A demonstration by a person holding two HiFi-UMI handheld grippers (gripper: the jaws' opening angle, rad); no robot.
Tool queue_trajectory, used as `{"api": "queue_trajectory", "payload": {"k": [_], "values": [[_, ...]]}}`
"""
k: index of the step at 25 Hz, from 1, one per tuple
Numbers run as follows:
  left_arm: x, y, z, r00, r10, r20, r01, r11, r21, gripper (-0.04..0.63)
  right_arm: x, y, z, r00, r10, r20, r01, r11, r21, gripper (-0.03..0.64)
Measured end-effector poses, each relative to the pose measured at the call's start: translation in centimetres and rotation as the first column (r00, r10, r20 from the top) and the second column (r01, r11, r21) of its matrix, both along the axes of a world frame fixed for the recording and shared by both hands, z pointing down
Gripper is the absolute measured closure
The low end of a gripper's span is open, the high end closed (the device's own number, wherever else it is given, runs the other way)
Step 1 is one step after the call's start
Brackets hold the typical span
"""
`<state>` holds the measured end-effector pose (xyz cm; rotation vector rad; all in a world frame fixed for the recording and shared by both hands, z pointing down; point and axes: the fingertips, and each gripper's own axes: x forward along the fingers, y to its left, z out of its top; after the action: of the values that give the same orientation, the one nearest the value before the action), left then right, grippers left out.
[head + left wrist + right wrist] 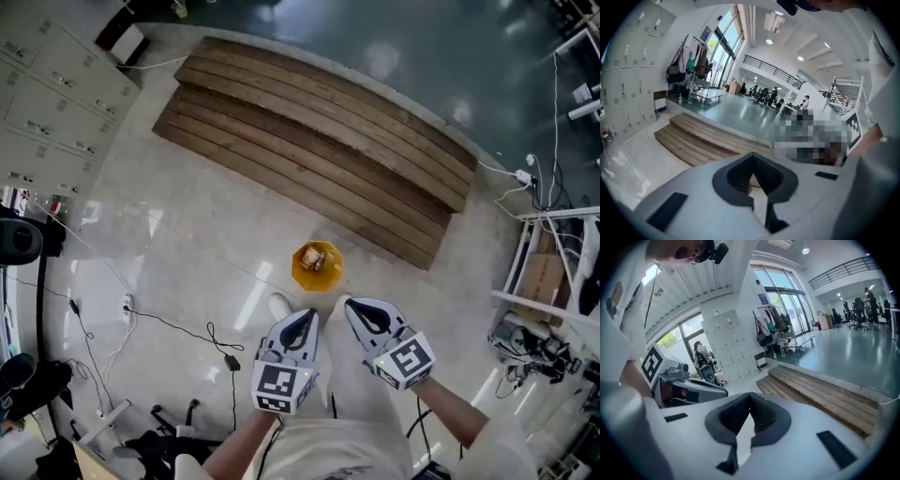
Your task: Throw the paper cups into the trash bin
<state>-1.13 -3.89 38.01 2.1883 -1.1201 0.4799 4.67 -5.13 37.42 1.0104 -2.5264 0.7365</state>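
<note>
We note: left gripper (pixel 298 325) pressed together, empty | right gripper (pixel 364 314) likewise | yellow trash bin (pixel 318 277) on floor (pixel 187 253) beyond.

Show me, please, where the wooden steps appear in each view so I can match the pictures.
Head view: the wooden steps cross the upper middle diagonally, beyond the yellow bin.
Left gripper view: the steps lie left of centre.
Right gripper view: the steps lie right of centre.
Shared landmark: grey lockers, left of the steps in all three.
</note>
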Motion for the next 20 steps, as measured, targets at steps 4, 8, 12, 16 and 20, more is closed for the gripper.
{"api": "queue_trajectory", "payload": {"k": [4,8,12,16,20], "values": [[-1.3,0.4,-5.3,1.0,-0.024,-0.016,0.025,0.999,0.04,0.589,-0.6,-0.5,-6.6,1.0,-0.006,0.0,0.006,0.995,0.097,0.609],[-1.4,1.9,-10.4,0.999,-0.017,-0.028,0.019,0.996,0.084,0.589,-0.5,0.5,-12.1,1.0,-0.005,0.017,0.003,0.987,0.162,0.609],[-1.5,3.3,-15.6,0.999,0.009,-0.04,-0.003,0.989,0.147,0.589,-0.6,2.2,-16.2,0.999,0.013,0.04,-0.021,0.981,0.192,0.609],[-2.1,3.8,-19.4,0.998,-0.003,-0.06,0.014,0.979,0.201,0.589,-0.8,3.5,-19.3,0.998,0.018,0.054,-0.03,0.974,0.226,0.609],[-1.6,4.2,-21.5,0.997,-0.009,-0.082,0.028,0.973,0.231,0.589,-0.5,4.8,-20.9,0.998,0.0,0.062,-0.016,0.967,0.255,0.61]]}}
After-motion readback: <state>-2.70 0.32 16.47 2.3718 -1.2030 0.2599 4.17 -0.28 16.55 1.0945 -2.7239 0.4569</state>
